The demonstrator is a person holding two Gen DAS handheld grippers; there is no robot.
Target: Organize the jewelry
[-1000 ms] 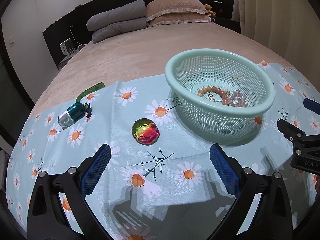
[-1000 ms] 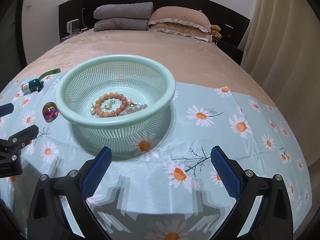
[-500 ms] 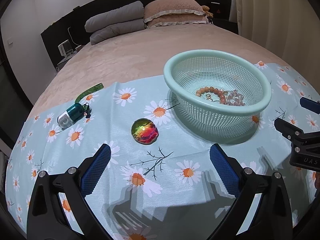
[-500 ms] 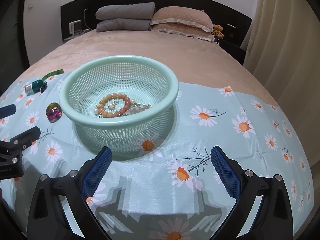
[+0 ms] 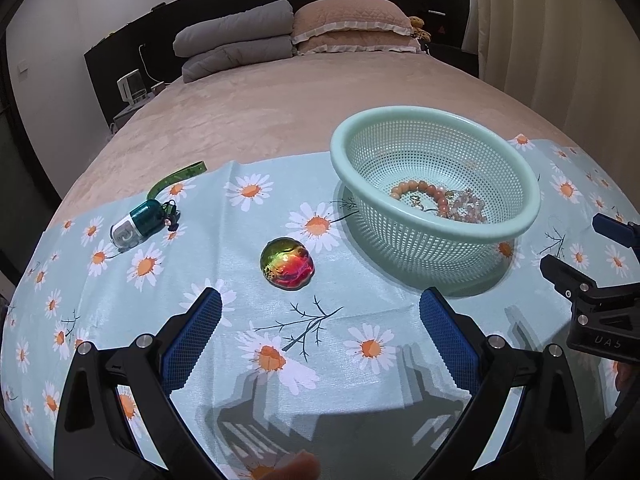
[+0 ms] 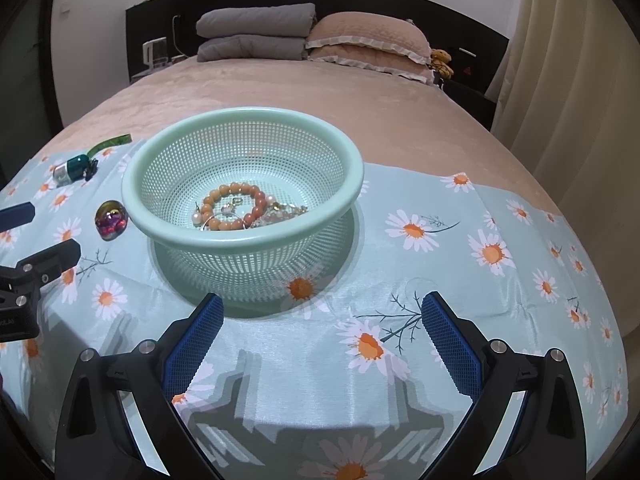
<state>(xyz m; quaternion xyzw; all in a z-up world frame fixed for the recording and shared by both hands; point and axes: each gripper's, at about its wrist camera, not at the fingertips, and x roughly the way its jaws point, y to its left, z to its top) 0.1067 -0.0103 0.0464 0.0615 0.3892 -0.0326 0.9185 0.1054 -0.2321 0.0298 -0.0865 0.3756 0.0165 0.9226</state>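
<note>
A mint mesh basket (image 5: 520, 184) (image 6: 352, 168) stands on a daisy-print cloth on the bed. Inside lie an orange bead bracelet (image 5: 416, 190) (image 6: 236, 200) and other tangled pearl and pink bead pieces (image 6: 280, 212). An iridescent round jewel (image 5: 287, 264) (image 6: 111, 219) lies on the cloth left of the basket. My left gripper (image 5: 320, 326) is open and empty, just in front of the jewel. My right gripper (image 6: 322, 326) is open and empty, in front of the basket.
A teal-capped small capsule with a green strap (image 5: 140, 222) (image 6: 72, 168) lies at the cloth's far left. Pillows (image 5: 352, 24) and a folded grey duvet sit at the headboard. A curtain (image 6: 580, 80) hangs at the right. The right gripper's tip shows in the left wrist view (image 5: 592, 292).
Both grippers have drawn back and risen slightly, so the basket and jewel look a little farther off. Both stay open; nothing was picked up.
</note>
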